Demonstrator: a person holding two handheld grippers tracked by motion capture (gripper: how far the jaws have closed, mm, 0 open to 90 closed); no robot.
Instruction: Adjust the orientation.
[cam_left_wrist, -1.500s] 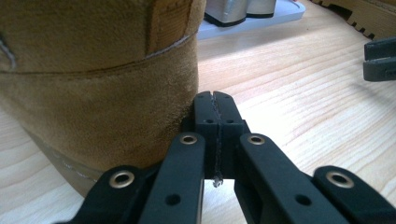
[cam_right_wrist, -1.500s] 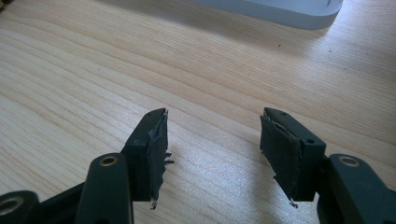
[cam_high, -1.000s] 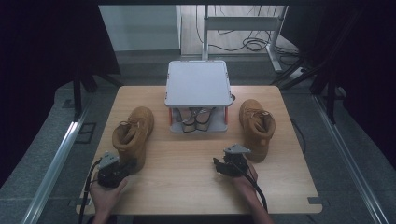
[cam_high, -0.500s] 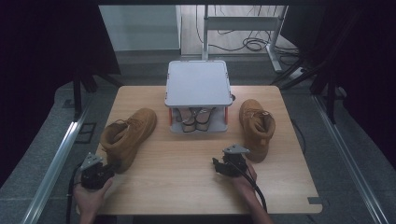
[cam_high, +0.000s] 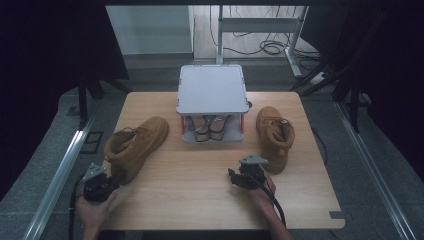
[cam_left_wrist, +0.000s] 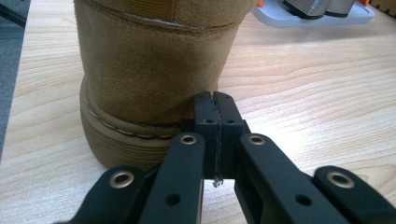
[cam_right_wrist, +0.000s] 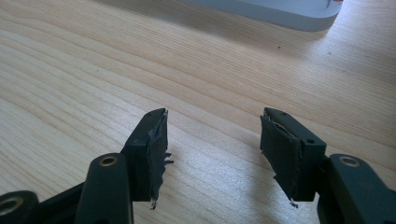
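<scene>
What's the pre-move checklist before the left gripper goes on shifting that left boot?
1. Left gripper shut: ok, fingers pressed together with nothing between them.
2. Contact with left boot: cannot tell; the shut tips sit at its heel in the left gripper view, touching or just short.
3. Left boot's pose: not ok if it should stand straight; it lies at an angle, toe toward the rack.
4. Right gripper free: ok, open over bare table, nothing between the fingers.
5. Right boot: ok, upright beside the rack, apart from the right gripper.
6. Path between left boot and rack: ok, bare wood.
</scene>
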